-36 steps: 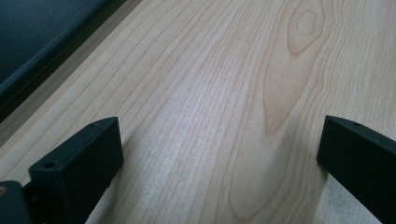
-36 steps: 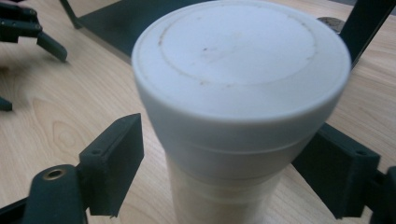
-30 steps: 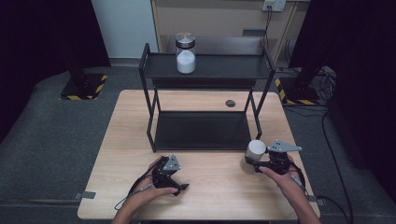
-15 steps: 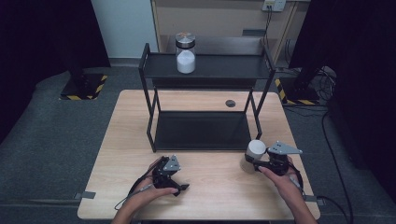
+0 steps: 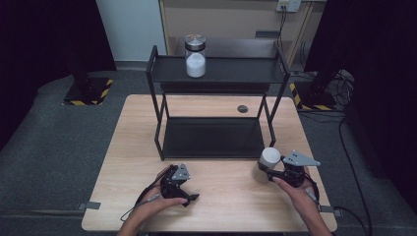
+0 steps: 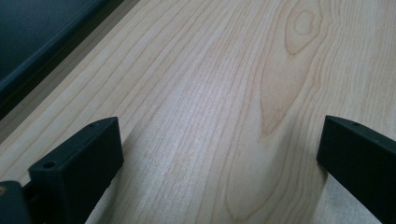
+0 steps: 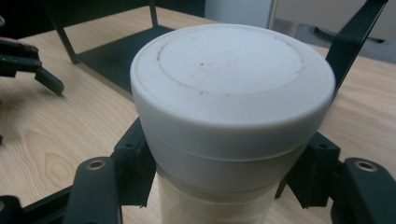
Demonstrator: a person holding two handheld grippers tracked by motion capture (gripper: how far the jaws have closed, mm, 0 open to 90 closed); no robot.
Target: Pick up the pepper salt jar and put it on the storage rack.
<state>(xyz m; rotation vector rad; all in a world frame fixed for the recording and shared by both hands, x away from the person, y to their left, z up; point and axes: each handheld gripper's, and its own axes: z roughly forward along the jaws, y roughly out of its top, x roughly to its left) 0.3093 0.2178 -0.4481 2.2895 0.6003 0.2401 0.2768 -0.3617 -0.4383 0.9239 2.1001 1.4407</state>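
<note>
The right tongs (image 5: 268,173) sit at the near right of the wooden counter (image 5: 216,206), and their jaws have just been closing in on a jar with a white lid (image 5: 267,163); now both jaws press against its sides just under the lid. In the right gripper view the jar (image 7: 232,116) stands upright on the counter, the wide lid toward the camera and a pale body below it, clamped between the two black jaws. It stands just in front of the right front leg of the black two-tier shelf (image 5: 216,71), close to the lower tier. The left tongs (image 5: 178,186) rest low over the near left of the counter, well apart from the jar; in the left gripper view their jaws stand wide apart over bare wood, gripping nothing. On the shelf's upper tier a glass jar with a metal lid (image 5: 195,55) holds white powder.
</note>
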